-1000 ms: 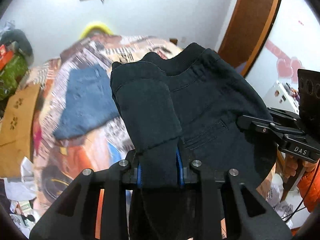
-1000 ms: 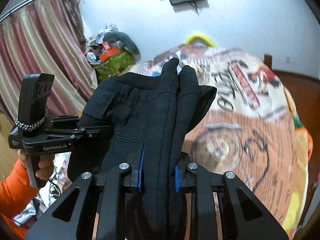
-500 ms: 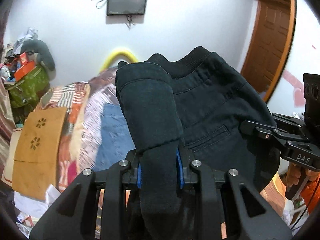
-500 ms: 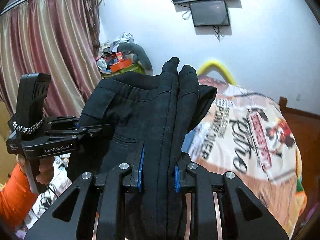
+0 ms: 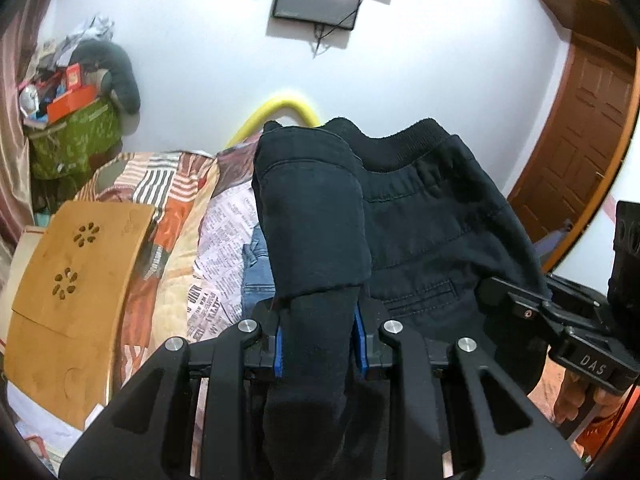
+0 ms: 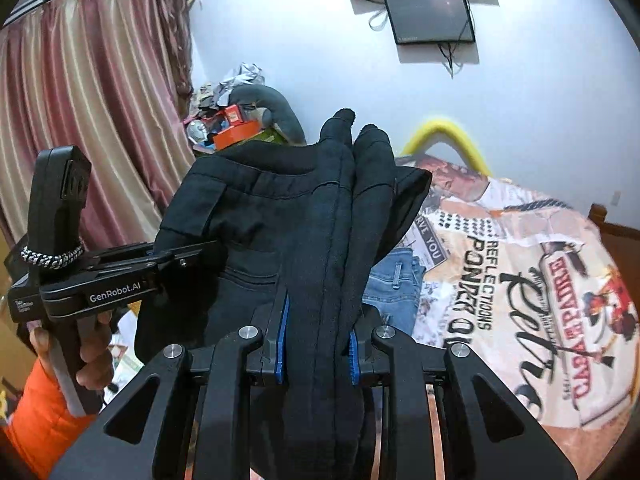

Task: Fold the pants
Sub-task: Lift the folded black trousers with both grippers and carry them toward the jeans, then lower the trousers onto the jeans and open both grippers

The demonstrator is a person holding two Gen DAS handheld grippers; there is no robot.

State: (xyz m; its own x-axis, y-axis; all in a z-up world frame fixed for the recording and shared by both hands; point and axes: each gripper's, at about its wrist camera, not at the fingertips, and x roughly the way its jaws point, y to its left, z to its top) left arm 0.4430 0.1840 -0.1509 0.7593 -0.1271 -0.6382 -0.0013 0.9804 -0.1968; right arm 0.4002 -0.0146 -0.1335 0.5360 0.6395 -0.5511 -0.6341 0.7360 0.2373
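Above a bed (image 6: 520, 320) spread with a printed quilt, one pair of black pants (image 5: 432, 216) hangs in the air between two hand-held grippers. The left gripper (image 5: 319, 342) is clamped on a thick fold of the dark fabric, its two blue pads pressing the cloth from both sides; the right gripper (image 6: 318, 346) is likewise clenched on several bunched layers of the same pants (image 6: 304, 216), seams running up between its blue pads. In the left wrist view the ribbed waistband and one welt pocket face the camera, and the other gripper's body at the right edge bears the letters "DAS". In the right wrist view the opposite gripper's side reads "GenRobot.AI", with a metal chain looped round its upright handle, gripped by a hand (image 6: 86, 354) in an orange sleeve.

The quilt carries readable print: "REFLECTIONS", "POWER O…", a large script "Retro" and a red banner whose lettering is too warped to make out. One pair of blue jeans (image 6: 394, 280) lies flat on the quilt below the black pants. Two dark screens (image 6: 430, 14) are mounted on the white wall, one curved above one flat. One wooden board (image 5: 72, 280) with two flower-shaped cut-outs leans beside the bed. One brown door (image 5: 576, 128) stands at the right, striped curtains (image 6: 88, 100) at the left.
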